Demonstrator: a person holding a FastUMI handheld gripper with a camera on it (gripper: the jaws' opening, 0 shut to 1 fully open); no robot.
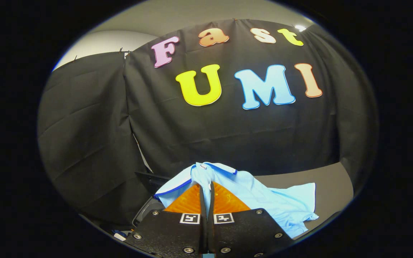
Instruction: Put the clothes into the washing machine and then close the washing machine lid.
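A light blue shirt (264, 200) with dark blue trim hangs from my gripper (206, 186), bunched over and around the fingertips. Both fingers are pressed together with a fold of the cloth pinched between them, so the gripper is shut on the shirt. The shirt is lifted, and its free end trails to the right and down toward the grey table (332, 179). Just left of the fingers and below the shirt, a dark rim of the washing machine (149, 208) shows, mostly hidden behind my fingers.
The black booth cloth (192, 132) hangs close behind the table. A small white and blue object (119, 235) lies low to the left of the fingers. The grey table surface stretches to the right of the shirt.
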